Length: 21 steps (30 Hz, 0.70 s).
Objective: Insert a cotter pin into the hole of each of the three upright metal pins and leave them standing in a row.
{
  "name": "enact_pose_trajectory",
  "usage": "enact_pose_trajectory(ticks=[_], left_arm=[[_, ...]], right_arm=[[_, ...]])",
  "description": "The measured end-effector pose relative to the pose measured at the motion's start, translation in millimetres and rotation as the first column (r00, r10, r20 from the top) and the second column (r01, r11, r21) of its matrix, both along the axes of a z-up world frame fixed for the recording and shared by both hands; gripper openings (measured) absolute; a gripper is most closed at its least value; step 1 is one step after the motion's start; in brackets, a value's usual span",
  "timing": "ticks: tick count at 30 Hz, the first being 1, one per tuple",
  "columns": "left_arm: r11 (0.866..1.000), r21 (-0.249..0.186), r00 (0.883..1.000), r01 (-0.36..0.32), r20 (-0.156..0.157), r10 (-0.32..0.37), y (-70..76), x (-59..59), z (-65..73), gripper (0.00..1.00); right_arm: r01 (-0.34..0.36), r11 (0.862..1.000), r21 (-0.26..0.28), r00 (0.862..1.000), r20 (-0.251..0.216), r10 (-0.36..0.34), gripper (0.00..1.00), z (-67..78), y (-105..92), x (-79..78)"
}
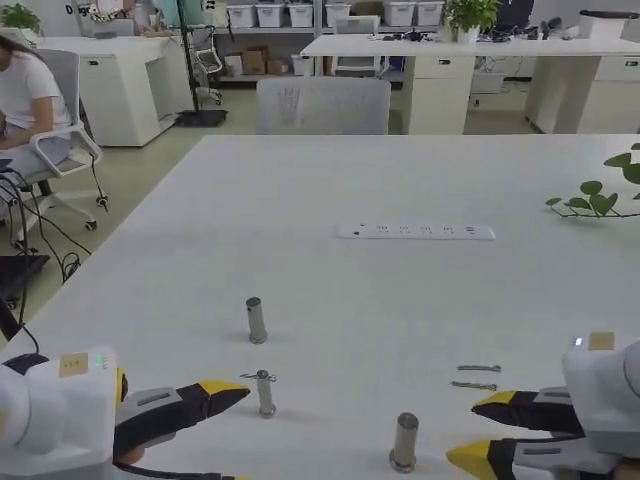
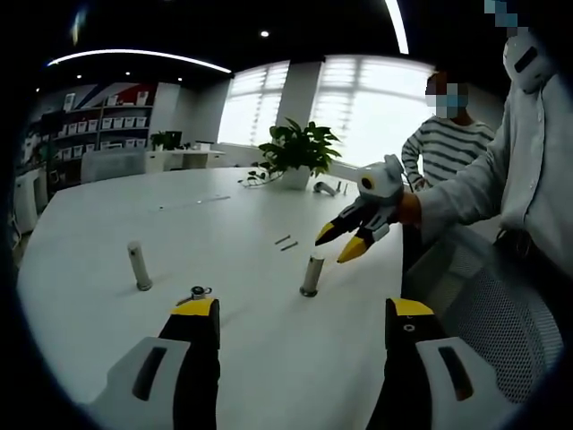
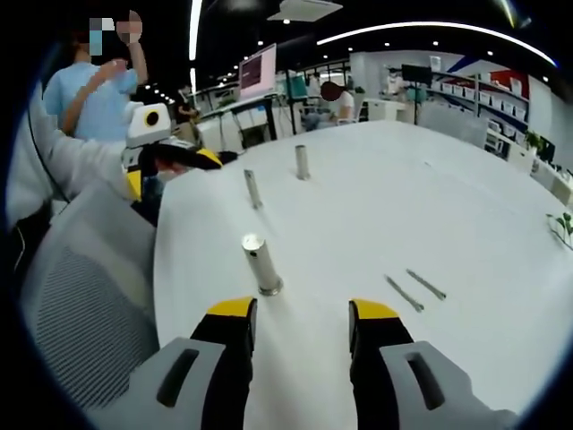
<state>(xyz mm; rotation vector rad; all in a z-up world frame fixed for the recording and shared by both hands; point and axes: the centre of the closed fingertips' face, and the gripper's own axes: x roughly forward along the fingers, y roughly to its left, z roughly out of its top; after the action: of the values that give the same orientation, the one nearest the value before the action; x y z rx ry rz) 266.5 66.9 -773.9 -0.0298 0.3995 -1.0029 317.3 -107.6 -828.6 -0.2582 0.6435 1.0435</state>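
Three upright metal pins stand on the white table: a far one (image 1: 256, 320), a middle one (image 1: 265, 392) with a cotter pin through its top, and a near one (image 1: 404, 441). Two loose cotter pins (image 1: 476, 377) lie right of them. My left gripper (image 1: 236, 395) is open just left of the middle pin (image 2: 197, 294), its jaws (image 2: 303, 309) holding nothing. My right gripper (image 1: 468, 430) is open to the right of the near pin (image 3: 260, 264), below the loose cotter pins (image 3: 414, 288). Its jaws (image 3: 302, 310) hold nothing.
A white power strip (image 1: 415, 232) lies further back on the table, and a plant sprig (image 1: 600, 195) reaches in from the right edge. A grey chair (image 1: 322, 104) stands at the far side. A person sits at the far left (image 1: 25, 100).
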Motion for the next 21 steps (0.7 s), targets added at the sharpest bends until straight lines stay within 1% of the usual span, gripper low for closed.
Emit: enact_pose_trajectory(ticks=[4,9,12,14,17,21], left_arm=[[1.000,0.002,1.000,0.002,-0.001,-0.002,-0.6,0.1,-0.2,0.75],[1.000,0.003,1.000,0.005,-0.004,-0.005,-2.2,-0.7,-0.7,0.75],[1.000,0.005,1.000,0.010,-0.005,-0.010,-3.2,-1.7,-1.3,0.74],[1.000,0.006,1.000,0.011,-0.009,-0.011,-4.3,-2.7,-1.8,0.74],[1.000,0.007,1.000,0.014,-0.010,-0.013,-5.2,-3.0,-2.3,0.74],[1.000,0.007,1.000,0.014,-0.011,-0.014,-5.5,-3.3,-3.2,0.74]], right_arm=[[0.001,1.000,-0.015,1.000,-0.002,-0.001,0.44,-1.6,-8.9,1.3],[-0.002,0.999,-0.045,1.000,-0.003,0.002,0.43,-3.7,-19.8,9.0],[-0.011,0.996,-0.088,1.000,0.000,0.011,0.43,-6.6,-28.2,18.7],[-0.018,0.993,-0.116,1.000,0.013,0.019,0.41,-6.8,-33.8,27.4],[-0.026,0.990,-0.140,0.999,0.015,0.028,0.41,-6.2,-38.3,38.4],[-0.052,0.983,-0.177,0.999,-0.001,0.053,0.40,-8.7,-42.2,49.6]])
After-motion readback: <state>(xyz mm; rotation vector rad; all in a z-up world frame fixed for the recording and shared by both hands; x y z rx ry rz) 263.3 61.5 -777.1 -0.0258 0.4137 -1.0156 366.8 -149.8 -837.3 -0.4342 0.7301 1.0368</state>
